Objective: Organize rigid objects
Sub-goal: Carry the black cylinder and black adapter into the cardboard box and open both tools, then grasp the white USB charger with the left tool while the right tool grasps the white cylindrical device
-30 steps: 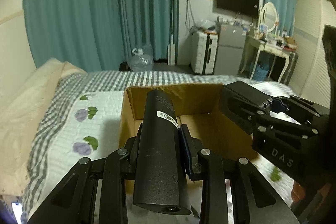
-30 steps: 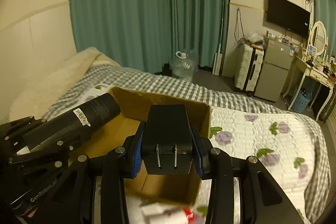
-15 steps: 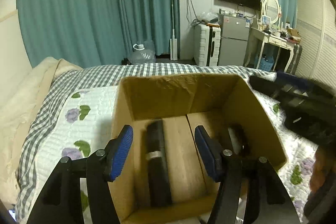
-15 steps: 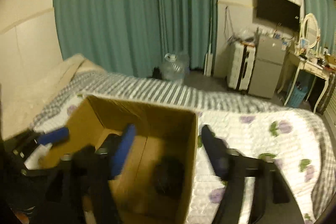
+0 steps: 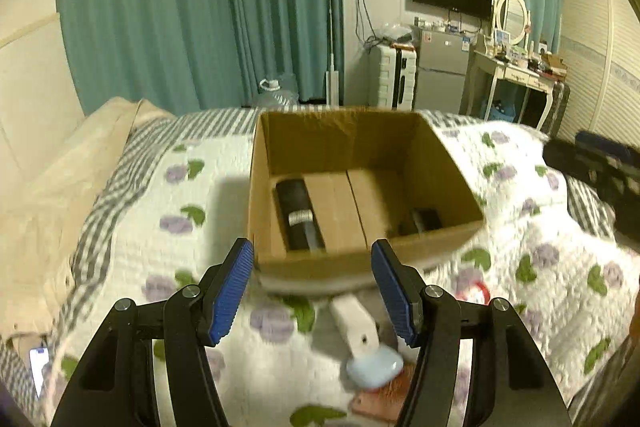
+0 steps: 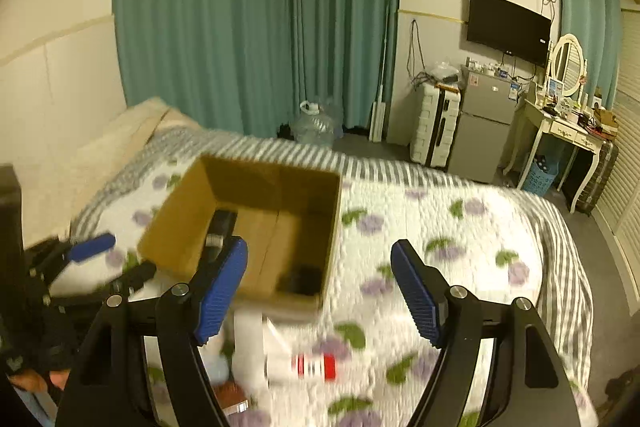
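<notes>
An open cardboard box (image 5: 440, 163) stands on the bed; it also shows in the right wrist view (image 6: 176, 227). A black cylinder (image 5: 299, 215) lies along its left side and a black charger (image 5: 425, 219) sits in its right corner. My left gripper (image 5: 312, 287) is open and empty just in front of the box. My right gripper (image 6: 320, 287) is open and empty, above the box's right front corner. A white-handled brush with a pale blue head (image 5: 362, 339) lies on the quilt below the left gripper.
A white tube with a red band (image 6: 312, 365) lies on the flowered quilt (image 6: 460, 267) in front of the box. A phone (image 5: 38, 367) lies at the bed's left edge. Curtains, a suitcase, a fridge and a dressing table stand beyond the bed.
Both grippers have opened. The black cylinder left the left gripper and the black charger left the right gripper; both now lie in the box. Both grippers have pulled back.
</notes>
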A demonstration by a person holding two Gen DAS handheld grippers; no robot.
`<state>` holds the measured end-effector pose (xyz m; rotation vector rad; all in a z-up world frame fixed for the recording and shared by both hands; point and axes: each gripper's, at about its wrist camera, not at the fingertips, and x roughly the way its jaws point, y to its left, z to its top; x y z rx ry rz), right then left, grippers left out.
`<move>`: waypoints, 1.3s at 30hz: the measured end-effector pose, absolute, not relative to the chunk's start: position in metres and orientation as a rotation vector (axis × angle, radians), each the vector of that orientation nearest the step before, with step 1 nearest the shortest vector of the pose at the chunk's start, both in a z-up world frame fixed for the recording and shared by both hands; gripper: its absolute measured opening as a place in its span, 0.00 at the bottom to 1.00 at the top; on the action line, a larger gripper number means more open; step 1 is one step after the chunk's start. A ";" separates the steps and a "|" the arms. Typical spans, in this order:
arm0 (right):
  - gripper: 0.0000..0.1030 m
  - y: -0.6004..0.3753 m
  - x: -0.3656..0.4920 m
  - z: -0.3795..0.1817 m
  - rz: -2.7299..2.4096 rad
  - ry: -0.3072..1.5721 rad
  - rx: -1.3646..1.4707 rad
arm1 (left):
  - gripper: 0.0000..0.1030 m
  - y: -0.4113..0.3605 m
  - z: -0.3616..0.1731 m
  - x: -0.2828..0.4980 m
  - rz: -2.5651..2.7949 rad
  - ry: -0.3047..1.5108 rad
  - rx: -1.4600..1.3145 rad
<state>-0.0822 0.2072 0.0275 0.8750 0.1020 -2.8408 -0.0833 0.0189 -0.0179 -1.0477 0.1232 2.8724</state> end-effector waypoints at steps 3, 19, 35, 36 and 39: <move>0.72 0.207 -0.069 -0.002 -2.809 0.100 0.940 | 0.62 0.019 -0.036 -0.077 2.858 0.077 -1.099; 0.72 0.200 -0.093 -0.083 -2.710 0.084 1.172 | 0.62 0.045 -0.126 -0.105 2.711 0.082 -1.348; 0.72 0.178 -0.090 -0.088 -2.665 0.162 1.151 | 0.27 0.033 -0.113 -0.082 2.721 0.048 -1.326; 0.72 0.174 -0.090 -0.089 -2.656 0.171 1.153 | 0.27 0.028 -0.108 -0.075 2.740 0.054 -1.316; 0.72 0.165 -0.092 -0.097 -2.615 0.150 1.188 | 0.27 0.018 -0.097 -0.066 2.782 0.066 -1.282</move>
